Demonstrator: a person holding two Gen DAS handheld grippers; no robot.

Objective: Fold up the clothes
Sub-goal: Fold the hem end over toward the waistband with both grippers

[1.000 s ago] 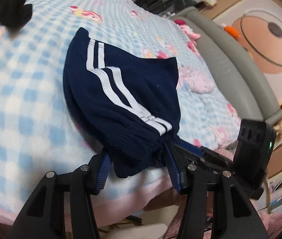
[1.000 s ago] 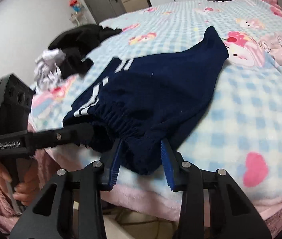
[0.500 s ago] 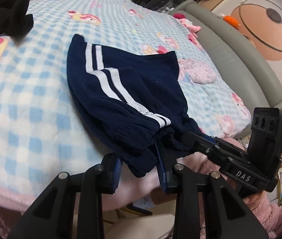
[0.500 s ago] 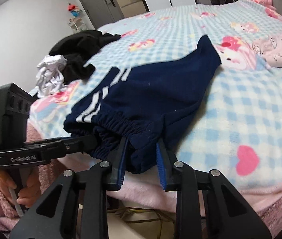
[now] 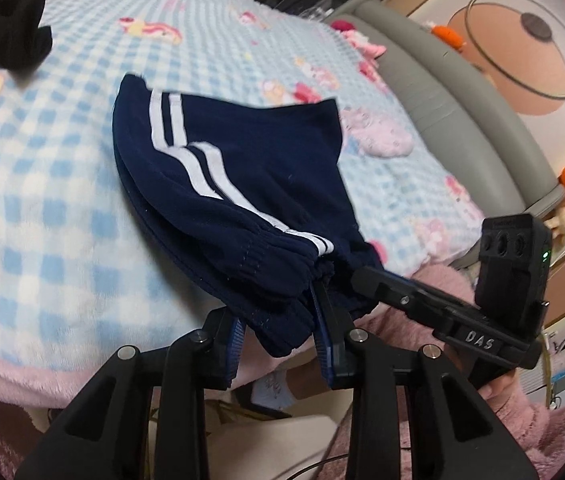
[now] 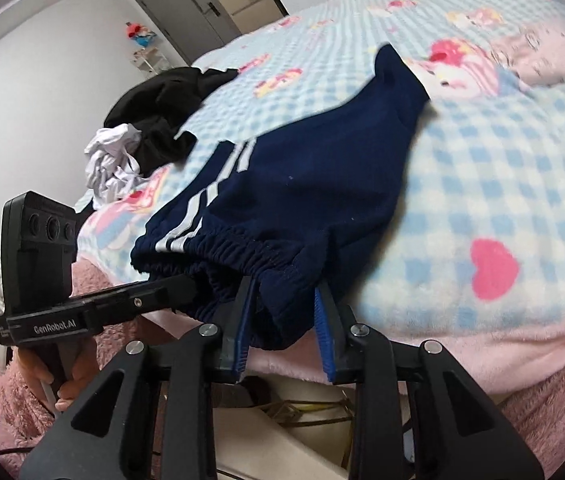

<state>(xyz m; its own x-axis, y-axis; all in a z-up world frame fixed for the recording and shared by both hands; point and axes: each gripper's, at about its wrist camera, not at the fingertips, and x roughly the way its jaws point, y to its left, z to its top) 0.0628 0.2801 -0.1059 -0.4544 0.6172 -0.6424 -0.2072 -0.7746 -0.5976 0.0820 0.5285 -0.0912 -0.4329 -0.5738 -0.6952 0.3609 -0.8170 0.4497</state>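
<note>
The navy shorts [image 5: 242, 184] with white side stripes are lying across the checked blanket [image 5: 42, 240] in the middle of the frame, their elastic waistband hanging over the bed's near edge. You are pinching that waistband with both tools: your left gripper [image 5: 278, 336] is clamping its fingers on one bunched end, and your right gripper [image 6: 284, 324] is gripping the other. A black garment [image 6: 162, 112] and a crumpled white one [image 6: 110, 160] are sitting at the upper left.
</note>
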